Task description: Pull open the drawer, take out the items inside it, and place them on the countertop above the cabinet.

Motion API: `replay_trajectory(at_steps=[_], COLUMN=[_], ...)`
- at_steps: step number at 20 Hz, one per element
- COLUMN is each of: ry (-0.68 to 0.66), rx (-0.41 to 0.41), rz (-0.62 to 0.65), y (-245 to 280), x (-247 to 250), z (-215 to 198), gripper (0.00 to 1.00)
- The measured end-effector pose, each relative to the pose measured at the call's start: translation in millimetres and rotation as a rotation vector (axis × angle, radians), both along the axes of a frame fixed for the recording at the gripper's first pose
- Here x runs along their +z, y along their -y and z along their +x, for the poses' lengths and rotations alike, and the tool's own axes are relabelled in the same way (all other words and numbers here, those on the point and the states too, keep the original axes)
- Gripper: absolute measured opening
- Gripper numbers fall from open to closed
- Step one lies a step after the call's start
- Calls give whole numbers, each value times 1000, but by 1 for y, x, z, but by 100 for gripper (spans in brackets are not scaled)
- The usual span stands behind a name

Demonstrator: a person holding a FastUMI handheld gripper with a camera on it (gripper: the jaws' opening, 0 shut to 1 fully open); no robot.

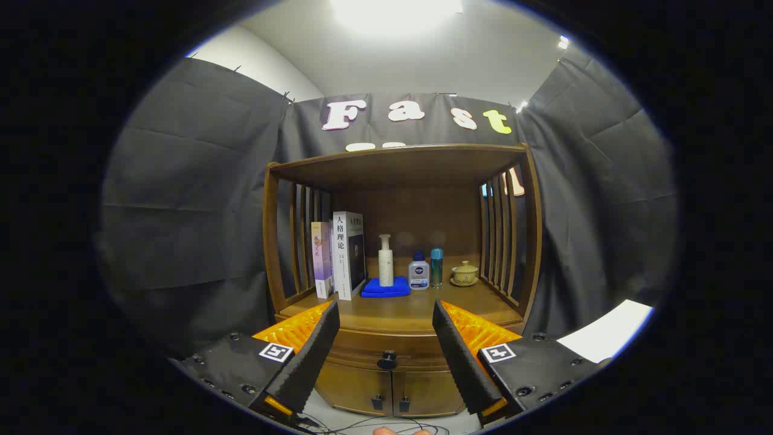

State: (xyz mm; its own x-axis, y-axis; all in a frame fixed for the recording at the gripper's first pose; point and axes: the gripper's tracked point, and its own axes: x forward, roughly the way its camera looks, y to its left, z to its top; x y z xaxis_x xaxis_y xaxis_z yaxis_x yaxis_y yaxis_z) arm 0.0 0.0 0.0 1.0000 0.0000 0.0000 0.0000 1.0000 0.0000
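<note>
Drawer (386,349): brown wood, curved front, shut, with one dark round knob (387,361) at its middle. It sits in the cabinet (398,241) just under the countertop (416,311) and above two small doors (389,393), each with a dark pull.

Gripper (385,344): fingers spread wide apart, holding nothing; the knob lies between them and beyond the tips, untouched.

Cabinet: same brown wood, open shelf with slatted sides and a flat top board.

Items on the countertop, left to right from the cabinet's left slats:
- Thin book (322,258), pale purple spine, upright against the slats; its writing is too small to read.
- Thick book (348,254), white spine with dark Chinese characters, upright, touching the thin book.
- Cloth (386,287), blue, folded, just right of the books.
- Pump bottle (386,261), white, standing on the cloth.
- Squat bottle (418,270), white with blue cap and blue badge, at the cloth's right edge.
- Slim bottle (436,266), teal, just right of the squat one.
- Lidded cup (465,273), yellowish, on a saucer, near the right slats.

Cables (374,426) lie on the floor below the doors.
</note>
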Motion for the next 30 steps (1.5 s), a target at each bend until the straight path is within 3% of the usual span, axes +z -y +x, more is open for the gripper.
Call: replay_trajectory(at_steps=[17, 30], ry=[-45, -156], rx=[-27, -3], rz=[-1, -14], y=[13, 7], x=[-34, -118], z=[20, 73], gripper=[97, 97])
